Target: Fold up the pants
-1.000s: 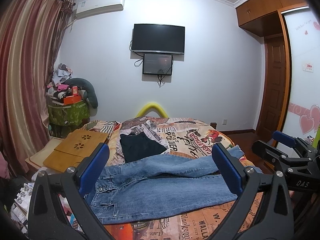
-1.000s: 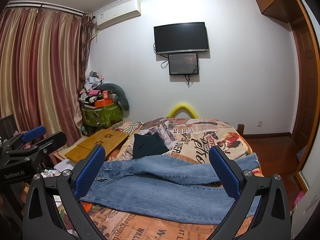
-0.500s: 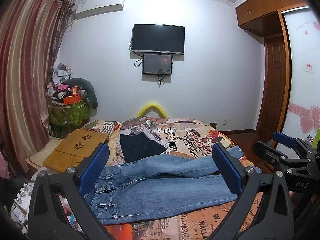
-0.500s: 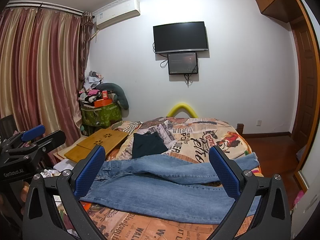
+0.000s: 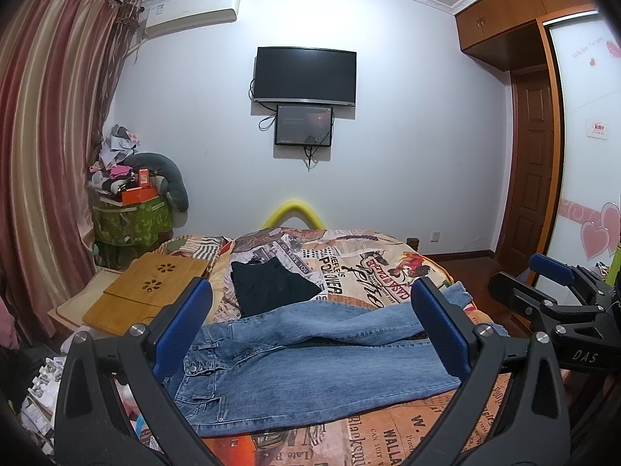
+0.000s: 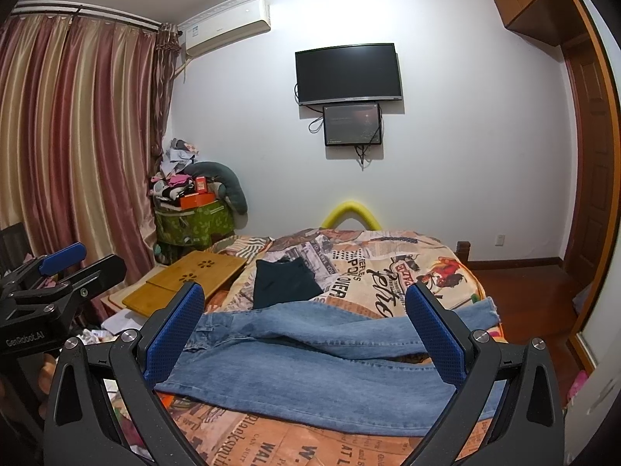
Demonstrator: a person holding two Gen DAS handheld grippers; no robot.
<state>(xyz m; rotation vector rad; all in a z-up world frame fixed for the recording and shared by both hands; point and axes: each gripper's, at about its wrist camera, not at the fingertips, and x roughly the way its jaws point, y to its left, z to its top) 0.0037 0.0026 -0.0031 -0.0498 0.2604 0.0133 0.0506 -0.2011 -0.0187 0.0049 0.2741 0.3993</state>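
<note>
Nearest the cameras, two tools: left tool (image 5: pixel 310 334) and right tool (image 6: pixel 306 334), both with jaws spread wide, holding nothing, above the bed's near edge. One pair of blue jeans (image 5: pixel 310 365) lies unfolded across the bed (image 5: pixel 388 272), waistband left. One black garment (image 5: pixel 268 287) lies beyond. Bedspread print reads "POWER". One bamboo lap table (image 5: pixel 151 287) sits left. Far wall: one television (image 5: pixel 304 73), one smaller screen (image 5: pixel 303 125), one air conditioner (image 5: pixel 192 11).

— What hangs on the pale wall (image 5: pixel 407 136) at centre frame?
— A dark television (image 5: pixel 304 73), a smaller screen (image 5: pixel 303 125) beneath it, an air conditioner (image 5: pixel 190 11) upper left.
— And the sides?
— Striped curtains (image 6: pixel 77 136) at left, a wooden door (image 5: pixel 533 163) at right, a bed (image 6: pixel 388 264) with a printed cover below.
</note>
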